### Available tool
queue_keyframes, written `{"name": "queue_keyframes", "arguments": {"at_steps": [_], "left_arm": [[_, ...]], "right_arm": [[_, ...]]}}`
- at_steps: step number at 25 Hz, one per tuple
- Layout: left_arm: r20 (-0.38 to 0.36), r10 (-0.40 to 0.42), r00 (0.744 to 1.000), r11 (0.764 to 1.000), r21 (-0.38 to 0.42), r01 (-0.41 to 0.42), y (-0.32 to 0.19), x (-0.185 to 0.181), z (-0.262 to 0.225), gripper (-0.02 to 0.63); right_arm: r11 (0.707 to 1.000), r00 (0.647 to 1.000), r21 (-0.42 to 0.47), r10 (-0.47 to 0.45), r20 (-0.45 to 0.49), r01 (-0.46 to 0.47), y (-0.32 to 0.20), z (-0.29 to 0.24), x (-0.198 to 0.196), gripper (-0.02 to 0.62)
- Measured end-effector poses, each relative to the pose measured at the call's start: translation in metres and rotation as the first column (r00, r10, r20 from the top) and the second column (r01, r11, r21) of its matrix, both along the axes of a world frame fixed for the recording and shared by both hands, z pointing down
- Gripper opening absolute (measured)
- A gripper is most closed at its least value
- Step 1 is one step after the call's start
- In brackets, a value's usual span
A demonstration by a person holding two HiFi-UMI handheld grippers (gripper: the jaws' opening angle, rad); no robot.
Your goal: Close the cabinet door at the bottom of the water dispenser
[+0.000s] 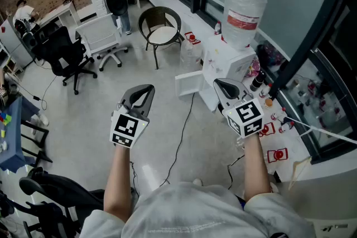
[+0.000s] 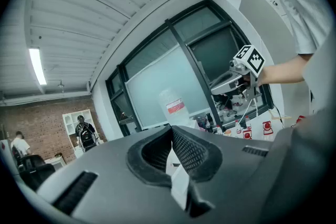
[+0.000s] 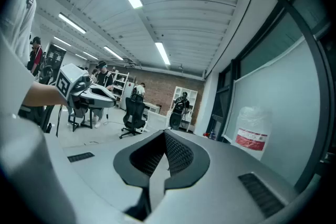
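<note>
**Head view:** The left hand-held gripper and the right hand-held gripper are held out side by side over the floor. Both point toward 12 o'clock and both are closed with nothing in them. The dispenser stands at 1 o'clock from the frame centre, against the window wall, with a bottle on top. Its bottom door hangs open, swung out toward 9 o'clock. The door sits between the two gripper tips, at 3 o'clock of the left tip and 9 o'clock of the right, and neither touches it. A cable runs over the floor at 6 o'clock of the door. A chair stands at 11 o'clock of the dispenser.

**Left gripper view:** The left hand-held gripper's jaws are pressed together and empty. The bottle rises at 12 o'clock just beyond them. The right hand-held gripper is at 2 o'clock.

**Right gripper view:** The right hand-held gripper's jaws are together and hold nothing. The bottle is at 3 o'clock and the left hand-held gripper at 10 o'clock.
</note>
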State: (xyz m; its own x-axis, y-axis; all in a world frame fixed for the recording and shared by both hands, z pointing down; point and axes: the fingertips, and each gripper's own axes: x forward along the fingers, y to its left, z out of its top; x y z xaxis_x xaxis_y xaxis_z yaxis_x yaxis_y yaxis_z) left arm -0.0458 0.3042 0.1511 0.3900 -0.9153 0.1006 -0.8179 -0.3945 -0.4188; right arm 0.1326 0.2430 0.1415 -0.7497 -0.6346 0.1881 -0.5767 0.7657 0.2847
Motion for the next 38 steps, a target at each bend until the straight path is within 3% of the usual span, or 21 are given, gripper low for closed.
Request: {"name": "queue_keyframes", "arguments": {"at_steps": [6,9,13,18,22,29,38], "left_arm": [[-0.008,-0.013,1.0,1.0,-0.029,0.012,-0.011,0.026,0.012,0.02],[-0.006,-0.032,0.999,0.998,-0.049,0.032,-0.021,0.037,0.021,0.02],[0.017,-0.04,0.999,0.997,-0.073,0.041,-0.033,0.056,0.03,0.02],[0.013,-0.052,0.999,0.994,-0.094,0.053,-0.052,0.05,0.033,0.02],[-0.009,-0.063,0.998,0.993,-0.105,0.062,-0.078,0.034,0.041,0.02],[-0.039,-0.028,0.999,0.99,-0.137,0.023,-0.176,-0.023,0.083,0.02],[-0.09,0.035,0.995,0.986,-0.16,-0.049,-0.344,-0.155,0.088,0.02]], "right_arm": [[1.0,0.998,0.0,0.029,0.05,-0.029,-0.018,0.005,0.032,0.026],[0.997,0.997,-0.068,-0.016,0.077,0.021,-0.027,0.015,0.043,0.026],[0.996,0.996,-0.064,-0.05,0.075,0.055,-0.046,0.022,0.061,0.026],[0.995,0.995,-0.053,-0.082,0.051,0.084,-0.077,0.029,0.051,0.026],[0.987,0.99,-0.104,-0.111,0.092,0.12,-0.101,0.037,0.036,0.026],[0.991,0.998,-0.113,-0.068,0.006,0.068,-0.186,0.072,-0.008,0.026],[0.993,0.997,-0.106,0.051,-0.055,-0.057,-0.339,0.085,-0.123,0.028]]}}
